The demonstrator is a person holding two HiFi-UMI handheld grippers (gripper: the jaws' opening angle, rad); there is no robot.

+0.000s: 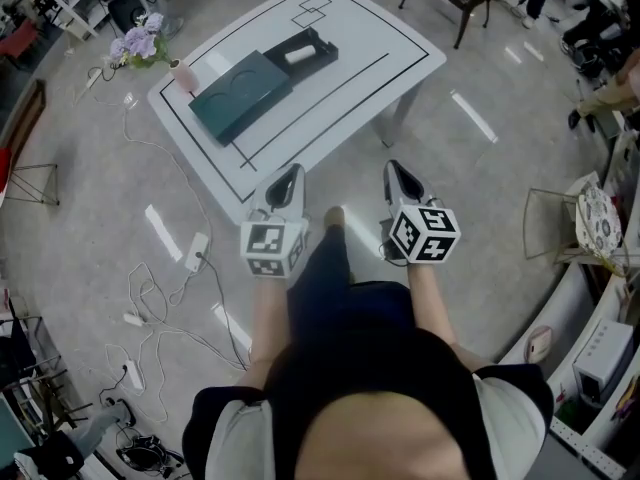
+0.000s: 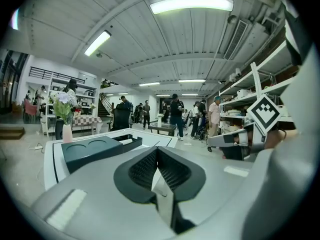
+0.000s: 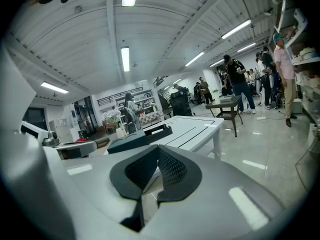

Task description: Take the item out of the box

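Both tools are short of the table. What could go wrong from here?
The left tool and right tool are shut; unless opened before the item, they may just shove the box. The lid lies by the box on the near side, with the vase beside it: a low reach could knock either.

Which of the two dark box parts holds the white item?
The open tray, the farther part: the white item lies in it. The nearer lid shows only two round dents.
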